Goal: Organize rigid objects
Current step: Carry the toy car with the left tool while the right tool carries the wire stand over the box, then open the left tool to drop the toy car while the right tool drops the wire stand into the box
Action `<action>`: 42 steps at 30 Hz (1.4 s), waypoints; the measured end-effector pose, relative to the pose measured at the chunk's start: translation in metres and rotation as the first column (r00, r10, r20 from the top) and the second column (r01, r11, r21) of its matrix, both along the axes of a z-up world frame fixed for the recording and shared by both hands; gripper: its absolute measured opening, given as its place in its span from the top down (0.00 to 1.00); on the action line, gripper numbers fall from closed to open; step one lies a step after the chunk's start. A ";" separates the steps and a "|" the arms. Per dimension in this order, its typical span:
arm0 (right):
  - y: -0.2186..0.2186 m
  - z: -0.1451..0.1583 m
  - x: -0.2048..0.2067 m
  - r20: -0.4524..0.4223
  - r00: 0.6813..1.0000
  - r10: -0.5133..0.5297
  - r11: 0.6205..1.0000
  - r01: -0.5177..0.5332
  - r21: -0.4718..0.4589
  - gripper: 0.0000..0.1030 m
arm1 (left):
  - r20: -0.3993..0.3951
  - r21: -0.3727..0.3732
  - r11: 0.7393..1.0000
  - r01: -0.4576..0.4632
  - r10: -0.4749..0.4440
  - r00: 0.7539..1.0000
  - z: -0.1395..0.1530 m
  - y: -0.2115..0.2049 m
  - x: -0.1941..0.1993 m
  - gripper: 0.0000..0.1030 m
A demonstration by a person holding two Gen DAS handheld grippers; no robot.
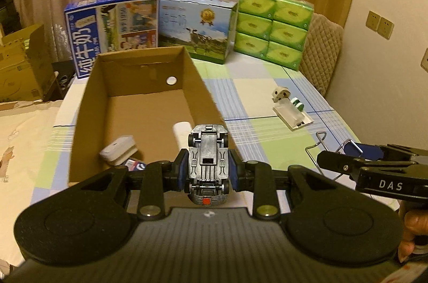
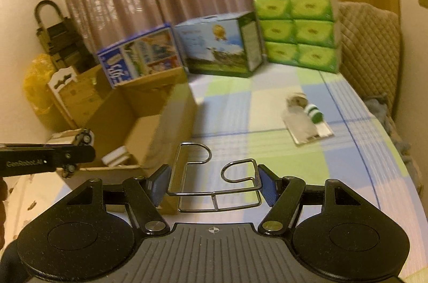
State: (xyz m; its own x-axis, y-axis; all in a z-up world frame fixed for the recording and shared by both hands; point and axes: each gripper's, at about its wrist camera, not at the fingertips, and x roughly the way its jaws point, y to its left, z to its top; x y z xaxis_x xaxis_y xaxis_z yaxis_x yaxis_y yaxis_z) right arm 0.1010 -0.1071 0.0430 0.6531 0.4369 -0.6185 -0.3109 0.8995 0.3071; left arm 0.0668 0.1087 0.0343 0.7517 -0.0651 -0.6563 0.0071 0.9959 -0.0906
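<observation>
- Left gripper point(image 1: 208, 172): clamped on toy car point(image 1: 208, 162), long axis pointing ahead.
- Cardboard box point(image 1: 88, 106): just ahead, slightly left.
- Right gripper point(image 2: 214, 185): clamped on wire rack point(image 2: 216, 176), box farther left.

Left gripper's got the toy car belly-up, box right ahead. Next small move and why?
Probably ease the left gripper forward over the cardboard box before opening. Its fingers clamp the toy car at the box's near rim, not clearly above the floor. The open patch beyond the white items looks like the safest drop spot.
</observation>
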 end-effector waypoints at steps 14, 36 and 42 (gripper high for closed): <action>0.041 0.017 0.008 0.024 0.995 0.093 0.996 -0.093 -0.008 0.36 | 0.008 -0.024 0.998 -0.058 0.058 0.998 0.001 0.033 -0.010 0.75; 0.128 0.004 0.102 -0.004 0.974 0.227 0.974 -0.227 -0.005 0.36 | -0.036 0.010 0.995 -0.096 0.096 0.995 -0.023 0.109 0.063 0.75; 0.137 -0.005 0.115 -0.023 0.974 0.224 0.975 -0.224 0.005 0.36 | -0.060 0.006 0.998 -0.069 0.069 0.996 -0.035 0.106 0.078 0.75</action>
State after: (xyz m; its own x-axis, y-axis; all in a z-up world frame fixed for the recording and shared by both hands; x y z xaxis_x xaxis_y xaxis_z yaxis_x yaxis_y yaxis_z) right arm 0.2164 0.0294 0.0383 0.5241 0.5717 -0.6312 -0.4971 0.8072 0.3184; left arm 0.1449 0.2145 -0.0006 0.7135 -0.0122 -0.7005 -0.0666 0.9941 -0.0852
